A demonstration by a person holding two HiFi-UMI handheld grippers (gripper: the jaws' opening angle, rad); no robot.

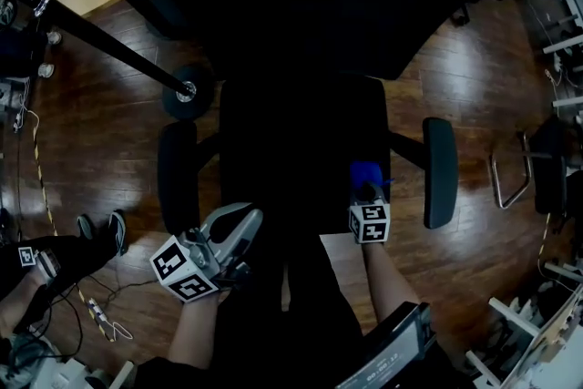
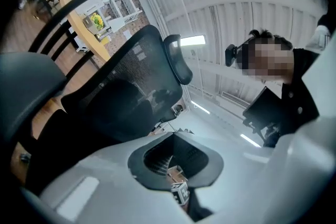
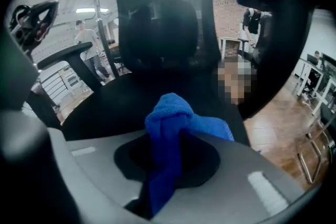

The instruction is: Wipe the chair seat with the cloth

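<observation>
My right claw point(image 3: 177, 140) was clamped on the blue cloth point(image 3: 169, 113), and the head view placed the bunched cloth at the front right of the black chair seat point(image 1: 291, 137). My left claw point(image 1: 239, 223) sat near the seat's front left corner, jaws drawn together on nothing and tilted up toward the mesh chair back point(image 2: 131, 92).
</observation>
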